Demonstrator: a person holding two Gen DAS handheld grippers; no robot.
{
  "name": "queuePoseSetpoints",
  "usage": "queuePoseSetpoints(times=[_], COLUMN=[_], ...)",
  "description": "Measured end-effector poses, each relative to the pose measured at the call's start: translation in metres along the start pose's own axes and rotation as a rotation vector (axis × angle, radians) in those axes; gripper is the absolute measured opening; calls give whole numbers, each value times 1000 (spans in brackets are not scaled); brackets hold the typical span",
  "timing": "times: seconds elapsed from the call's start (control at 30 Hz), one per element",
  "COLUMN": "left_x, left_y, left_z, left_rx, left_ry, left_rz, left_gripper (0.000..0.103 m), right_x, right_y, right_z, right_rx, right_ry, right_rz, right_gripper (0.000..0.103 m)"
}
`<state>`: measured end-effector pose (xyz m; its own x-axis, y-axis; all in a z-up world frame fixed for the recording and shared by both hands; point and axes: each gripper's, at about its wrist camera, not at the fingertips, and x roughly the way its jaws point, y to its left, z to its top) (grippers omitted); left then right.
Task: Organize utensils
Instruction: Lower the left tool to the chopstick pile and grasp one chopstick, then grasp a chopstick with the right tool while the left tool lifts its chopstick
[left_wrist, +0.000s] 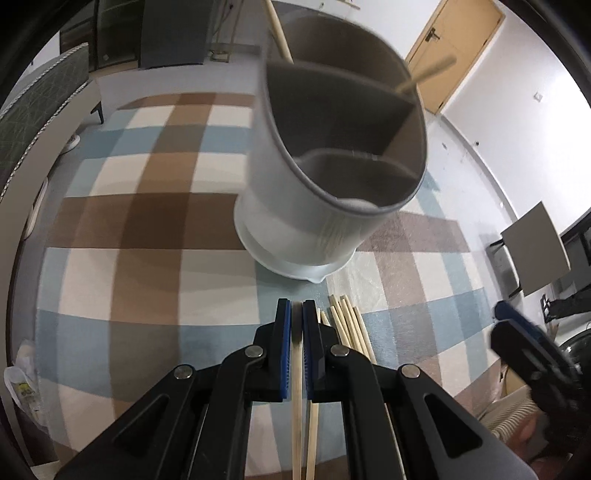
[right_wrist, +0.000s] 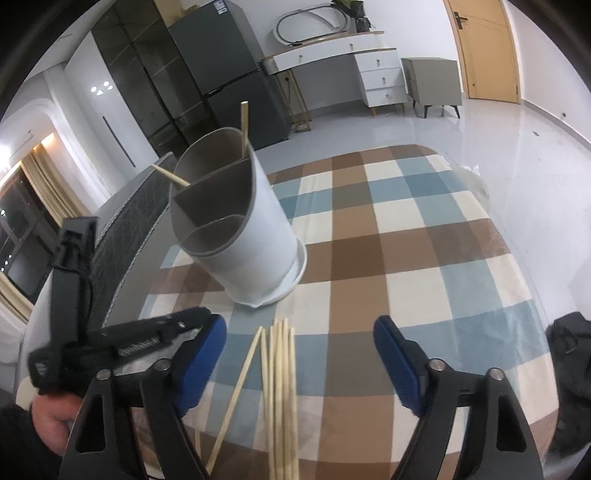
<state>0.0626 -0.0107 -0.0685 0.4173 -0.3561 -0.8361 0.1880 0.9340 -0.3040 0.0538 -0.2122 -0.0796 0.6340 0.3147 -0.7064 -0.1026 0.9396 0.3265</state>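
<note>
No readable writing, divided holder (right_wrist: 236, 225) upper centre with two chopsticks (right_wrist: 244, 123) inside, left gripper (left_wrist: 297, 332) jaws clamped on one chopstick (left_wrist: 296, 387), right gripper (right_wrist: 299, 365) jaws spread wide over loose chopsticks (right_wrist: 280, 387)

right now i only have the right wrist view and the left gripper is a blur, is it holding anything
observer: Yes. In the left wrist view the left gripper has its jaws shut on one chopstick.
operator: ok and where is it aimed
observer: The holder stands straight ahead of those jaws, with its open top facing that camera.
operator: anything close beside it
observer: The loose chopsticks lie on the tablecloth just to the right of its jaws.
</note>
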Motion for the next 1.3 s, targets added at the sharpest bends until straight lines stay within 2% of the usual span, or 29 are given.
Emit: queuePoseSetpoints(times=[0.03, 0.17, 0.3, 0.37, 0.47, 0.57, 0.73, 0.93, 1.03, 1.13, 1.3], left_x=[3, -32, -50, -60, -50, -50, -56, -57, -57, -57, -58], left_y=[-8, 2, 8, 8, 23, 32, 42, 55, 54, 57, 68], left_z=[1, -1, 7, 7, 19, 20, 20, 26, 28, 29, 32], left_rx=[-1, 12, 30, 56, 65, 59, 40, -24, -27, -40, -82], left_ry=[-5, -44, -67, -69, -78, -87, -109, -106, -108, -106, -101], left_rz=[-2, -10, -18, -16, -23, -30, -51, -115, -124, -125, -127], left_gripper=[2, 2, 2, 2, 2, 2, 2, 2, 2, 2, 2], right_x=[1, 5, 20, 27, 41, 65, 98, 115, 124, 128, 137], right_y=[2, 12, 25, 32, 43, 47, 57, 62, 68, 71, 78], right_z=[-1, -6, -11, -13, -13, -12, -16, -16, -16, -15, -14], right_rx=[-2, -2, 8, 5, 0, 26, 14, 4, -35, -44, -101], right_ry=[6, 46, 147, 184, 221, 280, 353, 380, 392, 395, 386], right_rz=[7, 56, 125, 143, 159, 159, 105, 35, -9, -60, -131], right_gripper=[78, 75, 58, 55, 52, 40, 34, 29, 28, 18, 16])
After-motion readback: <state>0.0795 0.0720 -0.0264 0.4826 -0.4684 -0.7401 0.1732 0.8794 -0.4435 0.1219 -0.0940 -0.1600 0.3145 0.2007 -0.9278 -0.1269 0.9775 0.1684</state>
